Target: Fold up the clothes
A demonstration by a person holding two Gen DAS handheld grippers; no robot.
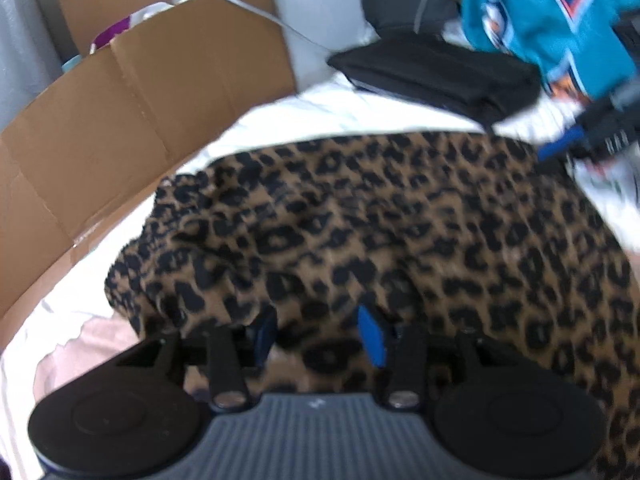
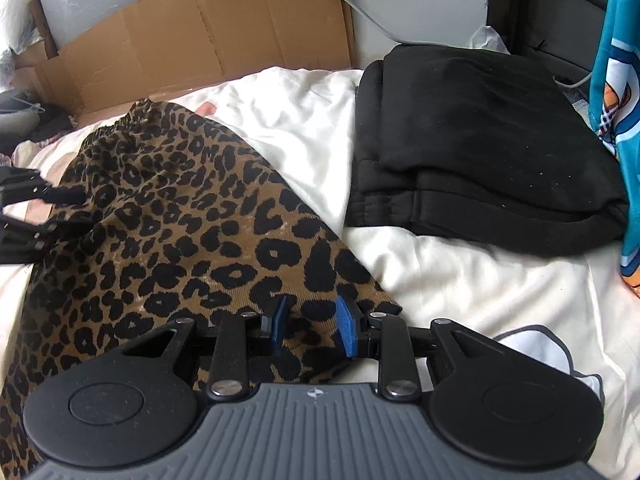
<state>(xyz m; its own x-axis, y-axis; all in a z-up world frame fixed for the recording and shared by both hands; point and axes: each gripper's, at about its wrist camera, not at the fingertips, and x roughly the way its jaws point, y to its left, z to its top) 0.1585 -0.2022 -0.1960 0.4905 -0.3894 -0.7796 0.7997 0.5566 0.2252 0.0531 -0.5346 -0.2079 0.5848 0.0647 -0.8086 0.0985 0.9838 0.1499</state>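
Observation:
A leopard-print garment (image 1: pixel 400 220) lies spread over the white bedsheet (image 1: pixel 340 108); this view is blurred. My left gripper (image 1: pixel 318 332) is open low over its near part, and fabric shows between the blue pads (image 1: pixel 372 336). In the right wrist view the same garment (image 2: pixel 180 220) runs from the gathered waistband at the back left to a corner near my right gripper (image 2: pixel 312 326). That gripper is open, its fingers straddling the fabric near the corner. The left gripper (image 2: pixel 40 208) shows at the garment's left edge, the right gripper (image 1: pixel 592 136) at its far right edge.
A folded black garment (image 2: pixel 480 140) rests on the sheet (image 2: pixel 460 288) at the back right. A teal printed jersey (image 2: pixel 624 120) hangs at the right edge. Flattened cardboard (image 2: pixel 200 40) stands along the bed's far left side, with a grey cable (image 2: pixel 360 8) over it.

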